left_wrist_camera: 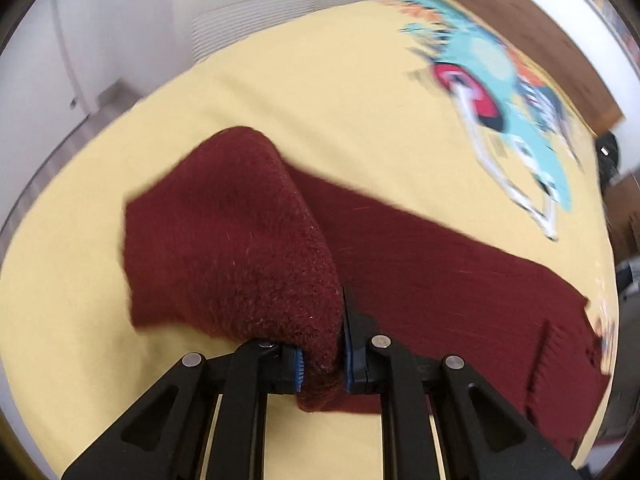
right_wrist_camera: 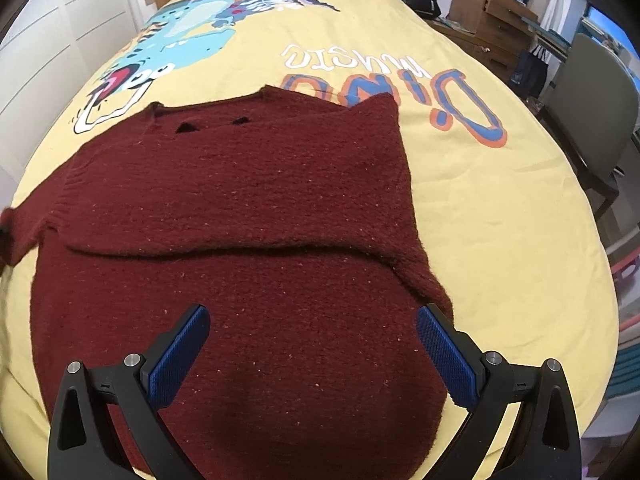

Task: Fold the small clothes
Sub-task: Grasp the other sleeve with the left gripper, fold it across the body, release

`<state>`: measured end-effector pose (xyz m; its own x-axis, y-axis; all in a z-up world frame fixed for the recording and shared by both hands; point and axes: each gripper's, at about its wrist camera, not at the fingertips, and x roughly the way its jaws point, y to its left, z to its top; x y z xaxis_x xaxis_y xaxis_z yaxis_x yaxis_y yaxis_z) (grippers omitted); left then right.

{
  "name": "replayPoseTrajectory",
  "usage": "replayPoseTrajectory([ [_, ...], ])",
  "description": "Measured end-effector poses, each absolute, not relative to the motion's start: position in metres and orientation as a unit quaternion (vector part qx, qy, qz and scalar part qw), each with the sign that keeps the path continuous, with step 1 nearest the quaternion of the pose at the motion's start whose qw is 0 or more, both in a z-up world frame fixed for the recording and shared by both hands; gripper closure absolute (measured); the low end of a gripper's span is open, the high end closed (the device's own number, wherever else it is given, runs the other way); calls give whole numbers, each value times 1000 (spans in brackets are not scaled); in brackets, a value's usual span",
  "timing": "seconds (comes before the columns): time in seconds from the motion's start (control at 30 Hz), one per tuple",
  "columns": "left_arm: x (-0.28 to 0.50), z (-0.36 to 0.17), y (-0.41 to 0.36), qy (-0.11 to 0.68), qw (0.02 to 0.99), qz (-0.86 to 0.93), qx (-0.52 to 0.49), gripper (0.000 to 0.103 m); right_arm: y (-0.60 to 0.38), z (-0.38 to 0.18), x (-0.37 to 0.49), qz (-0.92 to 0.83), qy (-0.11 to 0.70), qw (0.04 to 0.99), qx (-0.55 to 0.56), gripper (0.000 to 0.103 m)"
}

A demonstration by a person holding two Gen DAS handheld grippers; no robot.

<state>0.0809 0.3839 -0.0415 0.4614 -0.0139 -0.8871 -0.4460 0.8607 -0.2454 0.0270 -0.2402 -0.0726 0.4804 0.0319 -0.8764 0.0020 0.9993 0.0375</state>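
Left claw (left_wrist_camera: pixel 322 364) clenched on sweater (right_wrist_camera: pixel 240 208) sleeve; right claw (right_wrist_camera: pixel 312 356) released above hem. Step: sleeve fold. Next, carry sleeve across body on bed (right_wrist_camera: pixel 500 208).

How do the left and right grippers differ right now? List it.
The left gripper is shut on a fold of the maroon sweater; the right gripper is open, holding nothing. The left gripper lifts its fold off the yellow bedspread; the right gripper hangs over sweater that lies flat. Both have black bodies and blue pads.
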Motion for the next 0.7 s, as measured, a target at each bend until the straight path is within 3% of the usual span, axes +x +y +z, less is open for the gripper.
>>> replayPoseTrajectory([
  [0.3, 105, 13, 284, 489, 854, 27, -173, 92, -240, -44, 38, 24, 482, 876, 2, 0],
  [0.7, 153, 28, 103, 495, 853, -107, -125, 92, -252, -9, 62, 25, 455, 890, -16, 0],
])
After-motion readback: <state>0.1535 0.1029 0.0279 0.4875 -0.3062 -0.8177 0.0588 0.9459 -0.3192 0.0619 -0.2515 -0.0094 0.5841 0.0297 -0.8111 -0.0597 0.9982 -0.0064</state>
